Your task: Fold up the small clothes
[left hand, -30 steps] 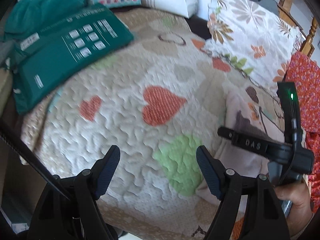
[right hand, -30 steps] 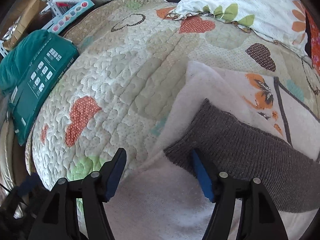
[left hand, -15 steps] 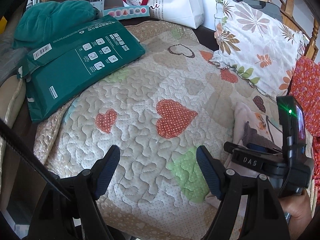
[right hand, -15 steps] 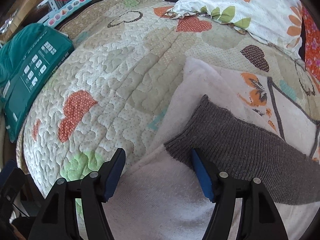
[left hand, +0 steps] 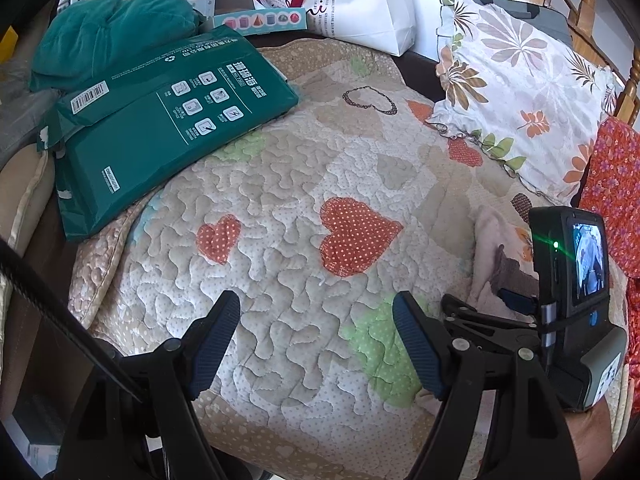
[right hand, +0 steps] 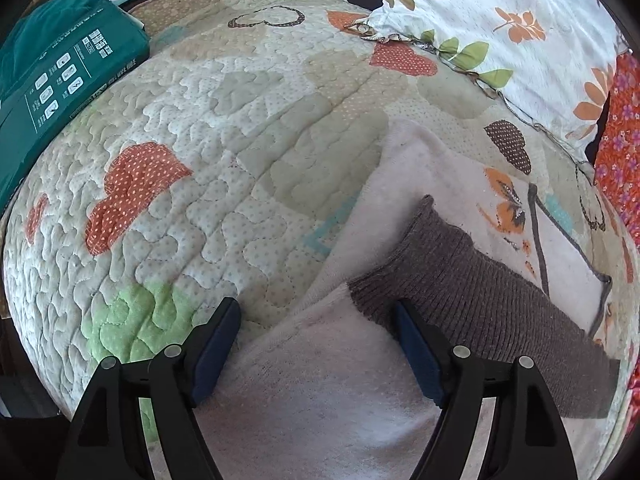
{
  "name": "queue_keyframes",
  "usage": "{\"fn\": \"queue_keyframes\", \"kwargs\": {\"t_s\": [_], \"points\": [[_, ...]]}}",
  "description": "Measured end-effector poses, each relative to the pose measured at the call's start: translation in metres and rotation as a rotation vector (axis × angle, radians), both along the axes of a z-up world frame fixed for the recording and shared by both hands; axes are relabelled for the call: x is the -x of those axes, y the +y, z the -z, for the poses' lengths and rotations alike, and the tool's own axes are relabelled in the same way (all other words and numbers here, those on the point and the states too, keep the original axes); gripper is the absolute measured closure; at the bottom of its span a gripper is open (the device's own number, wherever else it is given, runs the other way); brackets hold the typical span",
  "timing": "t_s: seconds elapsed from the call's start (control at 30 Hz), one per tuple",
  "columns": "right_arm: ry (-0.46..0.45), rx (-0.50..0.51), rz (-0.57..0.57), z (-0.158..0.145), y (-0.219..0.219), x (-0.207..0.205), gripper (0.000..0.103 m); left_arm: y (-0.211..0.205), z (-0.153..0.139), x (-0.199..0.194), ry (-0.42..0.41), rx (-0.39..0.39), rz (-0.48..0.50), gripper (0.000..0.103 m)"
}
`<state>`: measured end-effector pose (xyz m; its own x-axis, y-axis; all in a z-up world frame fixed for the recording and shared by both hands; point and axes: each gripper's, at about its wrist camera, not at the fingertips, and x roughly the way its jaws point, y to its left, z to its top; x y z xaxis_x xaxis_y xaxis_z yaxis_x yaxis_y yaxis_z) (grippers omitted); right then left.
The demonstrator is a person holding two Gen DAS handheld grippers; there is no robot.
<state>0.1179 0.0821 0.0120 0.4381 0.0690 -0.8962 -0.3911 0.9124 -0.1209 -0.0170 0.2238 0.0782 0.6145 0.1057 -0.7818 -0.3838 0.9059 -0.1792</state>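
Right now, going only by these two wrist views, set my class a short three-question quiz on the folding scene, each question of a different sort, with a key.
1. True or false: the left gripper is shut on the quilt.
2. Multiple choice: the brown ribbed cuff lies on A) the green package, B) the pale pink sweater, C) the floral pillow.
3. Fill in: the right gripper hangs open over the sweater's ____ edge.

Key: 1 false; 2 B; 3 left.
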Motion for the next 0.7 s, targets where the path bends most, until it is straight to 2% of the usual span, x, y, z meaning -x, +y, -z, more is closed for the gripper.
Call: {"fn": "queue_keyframes", "kwargs": {"t_s": [0.03,0.07,0.17,0.3,0.4,0.7], "points": [[-0.023,0.020,-0.007,-0.002,0.001,0.002,0.037,0.000,0.000,0.000,0.000,-0.002,-0.001,0.025],[-0.054,0.054,-0.011,-0.003,0.002,0.005,0.058,0.000,0.000,0.000,0.000,-0.003,-0.001,0.025],[-0.084,0.098,-0.036,-0.006,0.005,0.014,0.074,0.000,0.000,-0.001,0.001,0.002,0.000,0.025],[-0.076,0.110,-0.048,-0.006,0.004,0.015,0.073,0.000,0.000,-0.001,0.001,0.005,-0.001,0.025],[-0.064,0.118,-0.040,-0.003,0.006,0.011,0.068,0.000,0.000,-0.001,0.006,0.007,-0.002,0.025],[-0.095,0.118,-0.027,-0.001,0.006,0.014,0.070,-0.001,0.004,-0.002,0.011,0.008,-0.004,0.025]]}}
